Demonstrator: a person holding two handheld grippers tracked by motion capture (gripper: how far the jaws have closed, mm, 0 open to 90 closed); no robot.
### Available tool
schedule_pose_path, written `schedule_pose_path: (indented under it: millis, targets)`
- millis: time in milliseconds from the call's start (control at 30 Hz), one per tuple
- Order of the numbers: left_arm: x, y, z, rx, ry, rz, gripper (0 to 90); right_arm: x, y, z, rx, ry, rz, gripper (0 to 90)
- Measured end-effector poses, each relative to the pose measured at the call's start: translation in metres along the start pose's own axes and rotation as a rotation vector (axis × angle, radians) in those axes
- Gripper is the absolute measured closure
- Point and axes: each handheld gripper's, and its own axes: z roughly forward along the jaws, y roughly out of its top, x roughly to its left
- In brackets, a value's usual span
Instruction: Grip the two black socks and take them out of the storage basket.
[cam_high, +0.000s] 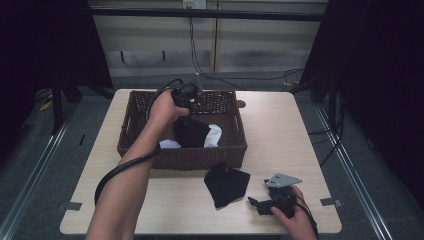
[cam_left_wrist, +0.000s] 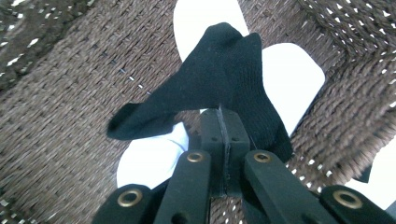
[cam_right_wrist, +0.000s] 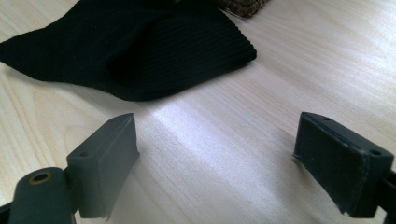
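Left gripper (cam_left_wrist: 223, 140), jaws clenched on a black sock (cam_left_wrist: 219, 79), holds it above the wicker basket (cam_high: 135, 132) at centre frame in the high view; white socks (cam_left_wrist: 289, 74) lie beneath. Judged step: lifting the sock out; next move calls for carrying it over the near wall to the surface (cam_high: 285, 130). Right gripper (cam_right_wrist: 224, 154), jaws spread and empty, rests at lower right beside a second black sock (cam_high: 226, 184), which occupies the landing area.

Grey floor (cam_high: 45, 150), dark curtains (cam_high: 380, 75) beside.
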Motion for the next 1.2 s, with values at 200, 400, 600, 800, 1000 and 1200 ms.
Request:
schedule_pose_path:
  millis: [200,400,600,800,1000,1200]
  targets:
    - [-0.006,0.001,-0.019,0.003,0.005,0.022,90.0,0.000,0.000,0.000,0.000,0.000,0.000,12.4]
    - [-0.013,0.003,-0.042,0.009,0.011,0.045,90.0,0.000,0.000,0.000,0.000,0.000,0.000,12.4]
    - [-0.024,0.001,-0.066,0.021,0.006,0.083,90.0,0.000,0.000,0.000,0.001,0.001,0.001,12.4]
    - [-0.039,-0.001,-0.090,0.041,-0.010,0.135,90.0,0.000,0.000,0.000,-0.001,0.000,-0.002,12.4]
    - [-0.060,-0.008,-0.112,0.058,-0.021,0.195,90.0,0.000,0.000,0.000,0.002,0.000,-0.003,12.4]
    - [-0.098,-0.021,-0.136,0.043,-0.033,0.285,90.0,0.000,0.000,0.000,0.004,0.001,0.000,12.4]
